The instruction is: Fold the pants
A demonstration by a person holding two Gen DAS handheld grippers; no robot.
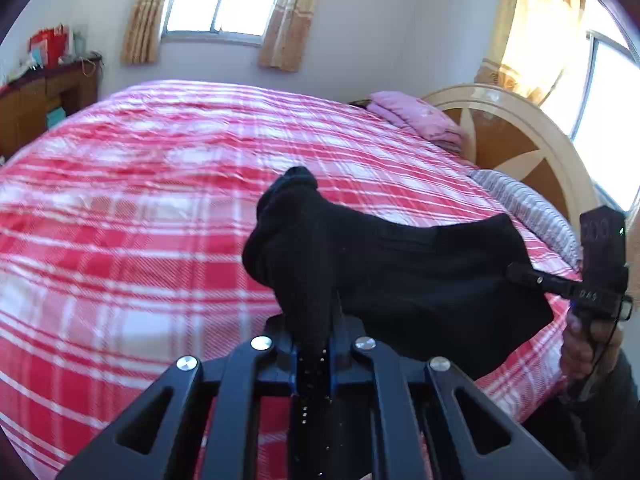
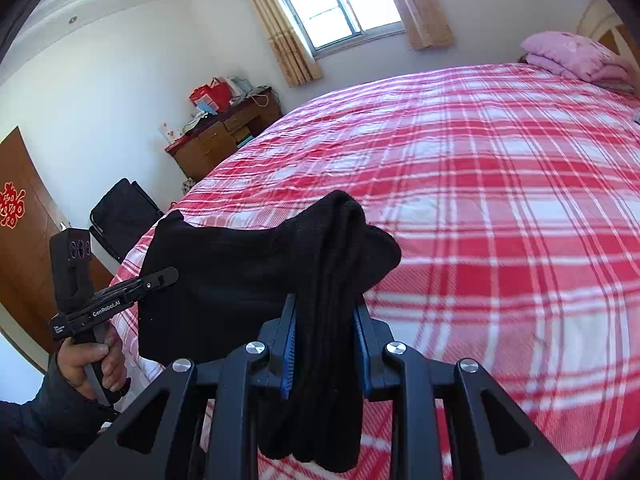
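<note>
The left gripper (image 1: pixel 316 320) is pinching one end of the black knitted pants (image 1: pixel 400 264), and the right gripper (image 2: pixel 324 332) is pinching the other bunched end. The pants are hanging between them above the red and white checked bed cover (image 1: pixel 140 200).

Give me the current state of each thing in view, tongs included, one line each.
Left tongs: shut on the black pants.
Right tongs: shut on a thick bunch of the black pants.
Black pants: lifted, stretched between both tongs, edge hanging down.
Plaid bedspread: spread flat over the bed.
Pink quilt: folded, lying by the headboard.
Curtains: drawn aside, window uncovered.
</note>
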